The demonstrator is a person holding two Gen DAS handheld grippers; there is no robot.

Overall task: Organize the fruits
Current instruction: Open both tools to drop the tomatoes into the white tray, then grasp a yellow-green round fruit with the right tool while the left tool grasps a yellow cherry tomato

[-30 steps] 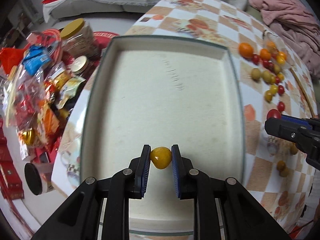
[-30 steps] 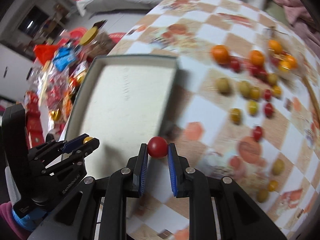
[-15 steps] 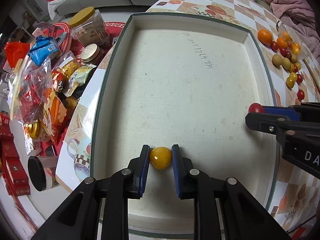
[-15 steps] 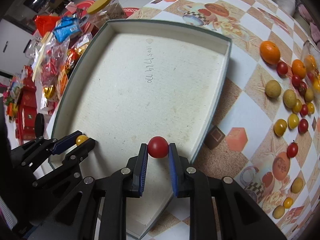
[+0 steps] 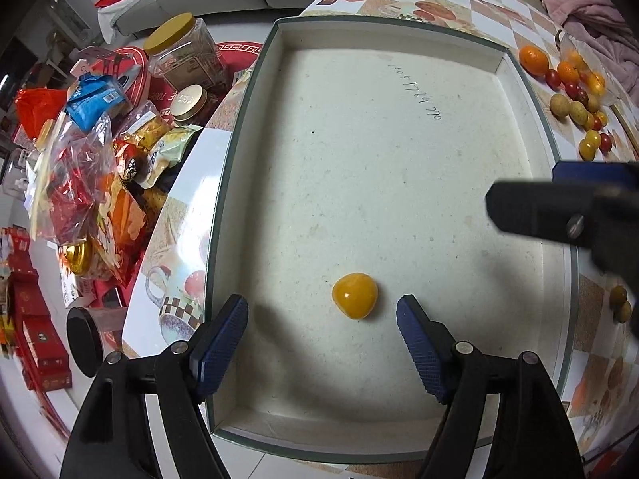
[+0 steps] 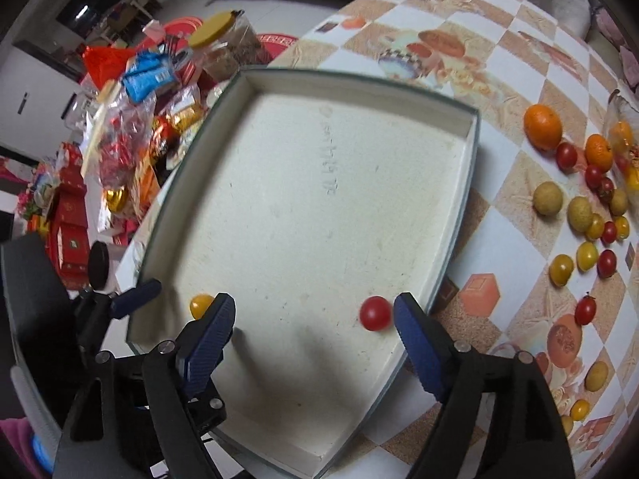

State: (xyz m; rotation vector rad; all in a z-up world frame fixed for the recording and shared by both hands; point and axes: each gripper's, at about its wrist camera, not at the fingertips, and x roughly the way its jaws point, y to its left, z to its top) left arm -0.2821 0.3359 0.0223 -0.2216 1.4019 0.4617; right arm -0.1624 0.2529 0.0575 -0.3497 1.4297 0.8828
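Note:
A shallow white tray with a dark green rim (image 5: 239, 127) (image 6: 191, 151) lies on the checkered table. A yellow cherry tomato (image 5: 355, 295) lies on the tray floor between the spread fingers of my open left gripper (image 5: 321, 331). It also shows in the right wrist view (image 6: 200, 305). A red cherry tomato (image 6: 375, 313) lies on the tray near its right wall, just inside the right finger of my open right gripper (image 6: 315, 319). The right gripper shows in the left wrist view at the right edge (image 5: 559, 215).
Several loose oranges, red and yellow tomatoes and brown fruits lie on the table right of the tray (image 6: 579, 207) (image 5: 579, 95). Snack bags and jars (image 5: 100, 139) are piled on the floor to the left. A pink blanket (image 5: 587, 8) lies at the far right.
Both grippers have opened and let go. The yellow tomato now lies on the tray floor by the left gripper, the red tomato by the right gripper.

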